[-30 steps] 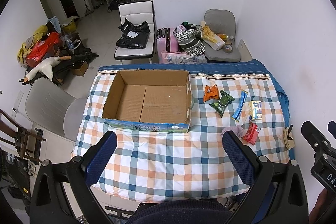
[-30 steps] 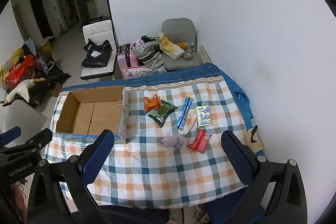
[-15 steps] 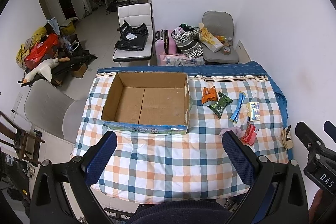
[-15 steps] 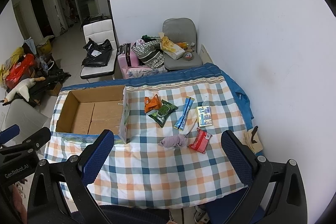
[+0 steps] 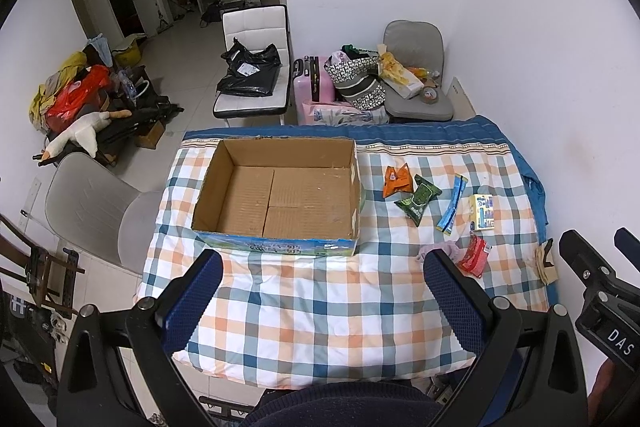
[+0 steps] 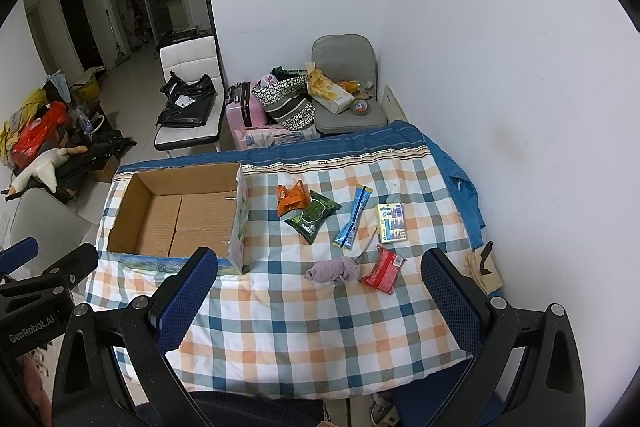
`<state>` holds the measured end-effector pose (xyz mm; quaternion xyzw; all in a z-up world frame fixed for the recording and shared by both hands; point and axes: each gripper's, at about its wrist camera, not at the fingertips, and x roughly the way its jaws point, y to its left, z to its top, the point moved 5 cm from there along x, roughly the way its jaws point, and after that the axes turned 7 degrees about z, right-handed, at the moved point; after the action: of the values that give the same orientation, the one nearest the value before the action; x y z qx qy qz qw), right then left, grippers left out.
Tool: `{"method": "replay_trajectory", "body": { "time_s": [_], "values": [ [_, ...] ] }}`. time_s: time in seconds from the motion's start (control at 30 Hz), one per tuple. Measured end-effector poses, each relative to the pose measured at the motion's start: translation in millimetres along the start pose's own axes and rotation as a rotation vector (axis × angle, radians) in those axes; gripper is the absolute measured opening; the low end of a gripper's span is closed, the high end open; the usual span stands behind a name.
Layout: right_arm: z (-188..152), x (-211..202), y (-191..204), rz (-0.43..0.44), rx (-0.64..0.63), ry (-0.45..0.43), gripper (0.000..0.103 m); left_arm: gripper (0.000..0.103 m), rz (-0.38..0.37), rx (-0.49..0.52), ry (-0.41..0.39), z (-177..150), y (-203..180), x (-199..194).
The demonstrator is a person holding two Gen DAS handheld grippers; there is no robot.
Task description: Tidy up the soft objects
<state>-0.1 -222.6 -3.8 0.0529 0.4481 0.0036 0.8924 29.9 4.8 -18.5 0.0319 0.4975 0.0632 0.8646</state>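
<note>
Pre-grasp stage, nothing picked yet. Left gripper [image 5: 322,269] and right gripper [image 6: 320,269] both hang high above the near edge of the checked tablecloth [image 6: 304,327], jaws spread wide, nothing between them.

Cardboard box [image 5: 280,193] sits on the left half of the table, open top, nothing visible inside. Judging by that, no item is sorted so far.

Items all lie on the cloth to the right of the box, well apart from both grippers:
- orange snack packet [image 6: 292,197], touching the green snack packet [image 6: 314,215]
- blue stick sachet [image 6: 354,217]
- yellow-blue small pack [image 6: 391,223], far right
- crumpled mauve cloth [image 6: 332,271], nearest the right gripper
- red packet [image 6: 384,269], just beside the cloth

Likely next move: right gripper goes down and forward to the mauve cloth, since it is the closest. It needs jaws kept wide, a descent onto the bunched middle of the fabric, and a pinch deep enough to catch folds without grabbing the tablecloth under it. The red packet is close, so approach from the left side of the cloth. Then carry left over the box wall and release.
</note>
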Motion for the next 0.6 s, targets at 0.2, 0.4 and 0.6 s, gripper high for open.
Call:
{"method": "replay_trajectory", "body": {
  "time_s": [0.2,0.4,0.6],
  "values": [
    [-0.9,-0.1,0.8,0.001,0.0,0.001,0.103,0.103,-0.001,-0.001,0.0,2.7,-0.5,-1.5],
    [0.8,-1.9,3.4,0.004,-0.002,0.004,0.103,0.103,-0.003,-0.001,0.0,1.4,0.2,-0.4],
    [5.2,-0.8,7.4,0.011,-0.003,0.014,0.103,0.103,-0.003,0.002,0.003,5.4,-2.6,-2.9]
  ]
}}
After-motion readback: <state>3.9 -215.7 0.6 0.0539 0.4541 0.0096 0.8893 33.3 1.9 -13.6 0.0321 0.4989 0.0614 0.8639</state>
